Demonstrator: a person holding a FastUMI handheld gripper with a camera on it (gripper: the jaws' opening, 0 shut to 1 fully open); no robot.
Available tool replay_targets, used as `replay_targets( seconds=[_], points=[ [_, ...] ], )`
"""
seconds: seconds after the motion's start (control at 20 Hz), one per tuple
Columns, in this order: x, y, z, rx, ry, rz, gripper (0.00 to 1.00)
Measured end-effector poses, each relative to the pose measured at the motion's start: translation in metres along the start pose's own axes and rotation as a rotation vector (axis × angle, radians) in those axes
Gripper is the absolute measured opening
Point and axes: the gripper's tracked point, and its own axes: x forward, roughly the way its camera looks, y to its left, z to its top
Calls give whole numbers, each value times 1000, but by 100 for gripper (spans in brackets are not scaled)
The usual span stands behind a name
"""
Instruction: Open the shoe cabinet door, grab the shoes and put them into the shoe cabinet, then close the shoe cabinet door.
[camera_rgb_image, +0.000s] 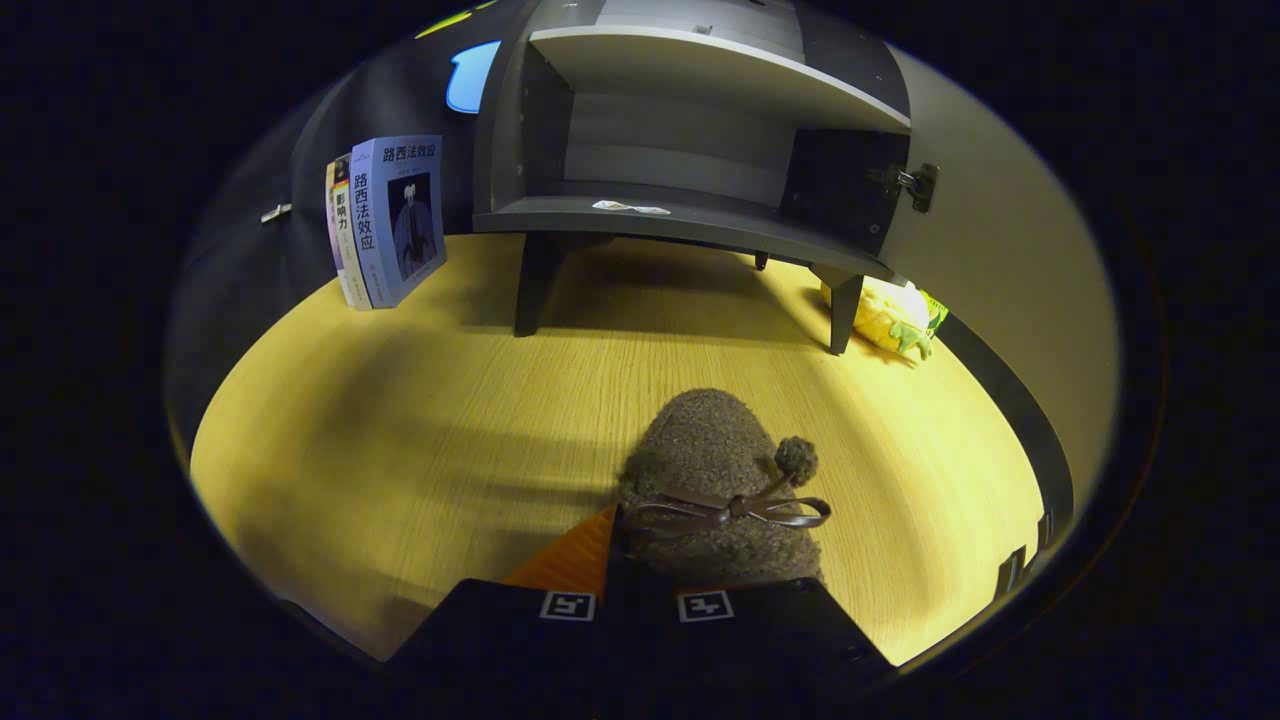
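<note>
The single camera rides on the claw (640, 560) and looks forward along its fingers, low and close over the pale yellow wood-grain tabletop (400, 440), tilted slightly down. It faces the tabletop's far edge, where the open dark grey shoe cabinet (690, 215) stands; a fuzzy brown shoe (715, 470) lies nearest the lens.

The gripper (640, 575) is held low and level, pointing straight ahead; its two fingers are drawn close together, clamped on the shoe (715, 480); one finger (572, 560) shows beside it, the other is hidden beneath.
</note>
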Motion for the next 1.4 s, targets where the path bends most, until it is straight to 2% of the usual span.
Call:
replay_targets(
  seconds=[0.1, 0.3, 0.35, 0.4, 0.55, 0.8, 1.0, 1.4],
  points=[
    [0, 0, 0, 33, -1, 16, 15],
    [-7, -2, -5, 1, 19, 27, 15],
    [6, 2, 0, 5, 7, 27, 15],
    [-7, 0, 1, 3, 12, 25, 5],
    [1, 1, 0, 9, 16, 32, 5],
    [-21, -6, 14, 17, 15, 53, 5],
    [-64, -19, 69, -7, -46, 56, 5],
    [-151, -44, 233, 26, -230, 41, 5]
  ],
)
